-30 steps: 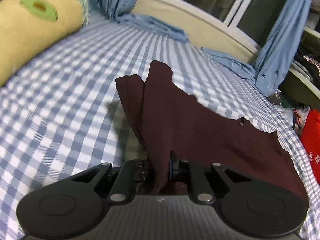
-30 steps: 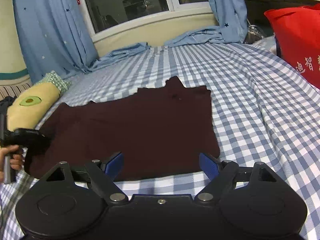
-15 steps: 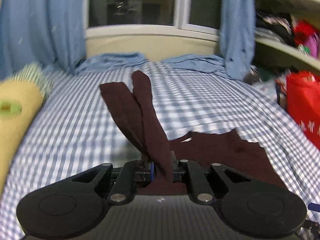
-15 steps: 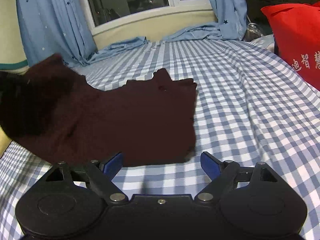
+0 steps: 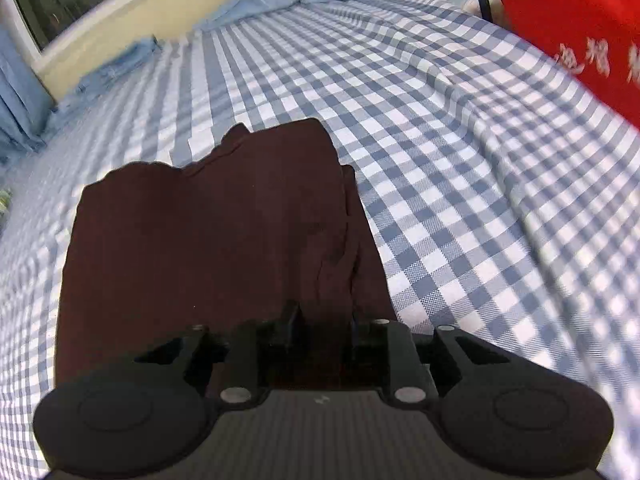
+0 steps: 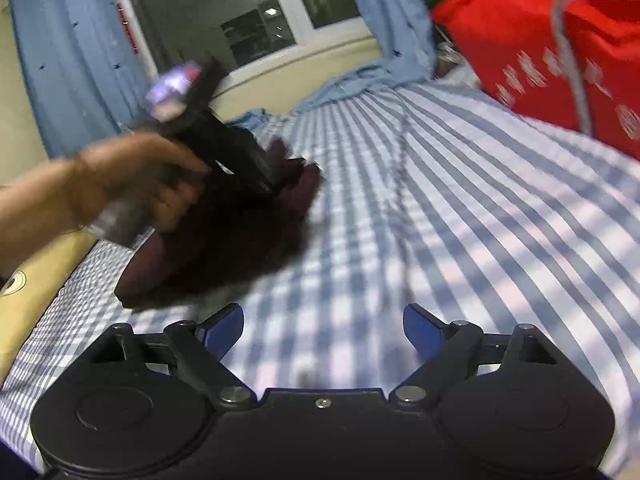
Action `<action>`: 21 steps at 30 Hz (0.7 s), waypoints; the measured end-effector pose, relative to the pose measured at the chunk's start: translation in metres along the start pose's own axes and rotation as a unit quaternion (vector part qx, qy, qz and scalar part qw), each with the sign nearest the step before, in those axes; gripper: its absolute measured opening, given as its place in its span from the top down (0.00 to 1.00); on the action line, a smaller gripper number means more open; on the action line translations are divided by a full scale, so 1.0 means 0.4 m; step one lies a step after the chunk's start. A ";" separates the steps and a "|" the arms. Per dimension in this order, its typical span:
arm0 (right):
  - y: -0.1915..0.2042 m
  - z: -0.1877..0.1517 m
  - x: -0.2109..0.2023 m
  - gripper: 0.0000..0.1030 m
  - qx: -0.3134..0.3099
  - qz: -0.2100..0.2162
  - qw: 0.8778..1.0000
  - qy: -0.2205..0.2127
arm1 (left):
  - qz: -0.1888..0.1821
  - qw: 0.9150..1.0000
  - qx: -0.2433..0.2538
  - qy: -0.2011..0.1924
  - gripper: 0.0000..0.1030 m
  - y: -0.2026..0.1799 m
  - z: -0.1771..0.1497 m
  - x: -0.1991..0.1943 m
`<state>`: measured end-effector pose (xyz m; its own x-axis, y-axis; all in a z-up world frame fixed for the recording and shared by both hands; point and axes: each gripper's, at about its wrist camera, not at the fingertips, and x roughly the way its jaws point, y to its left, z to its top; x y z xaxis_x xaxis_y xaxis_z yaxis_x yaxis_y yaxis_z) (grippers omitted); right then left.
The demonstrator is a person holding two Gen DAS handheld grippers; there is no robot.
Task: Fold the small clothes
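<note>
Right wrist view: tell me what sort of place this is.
Most likely a bedroom: a bed under a checked sheet, blue curtains beside a dark window, and a yellow pillow at the bed's edge.

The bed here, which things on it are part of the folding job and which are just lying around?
Part of the job:
- dark maroon garment, folded over on the checked bedsheet
- left gripper, jaws just opening over the cloth
- right gripper, open and empty

Just lying about:
- red bag
- yellow pillow
- blue curtains
</note>
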<state>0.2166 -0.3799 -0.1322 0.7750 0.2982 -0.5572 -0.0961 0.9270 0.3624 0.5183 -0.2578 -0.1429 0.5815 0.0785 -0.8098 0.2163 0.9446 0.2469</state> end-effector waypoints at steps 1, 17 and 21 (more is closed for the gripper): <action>-0.013 -0.011 -0.014 0.14 -0.002 -0.006 1.000 0.004 | 0.014 1.000 0.010 -0.017 0.76 -0.016 -0.009 -0.006; 0.062 0.051 -0.010 0.13 -0.047 0.037 0.998 0.007 | -0.104 0.970 -0.005 -0.220 0.01 0.345 -0.104 -0.520; 0.152 0.117 0.071 0.23 -0.059 0.076 0.995 0.009 | -0.024 0.987 0.008 -0.161 0.01 0.421 -0.258 -0.399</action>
<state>0.2621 -0.3258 -0.0909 0.7346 0.4398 -0.5166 -0.2847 0.8910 0.3537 0.3810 -0.0784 -0.0269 0.7893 -0.0741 -0.6095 0.2602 0.9395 0.2227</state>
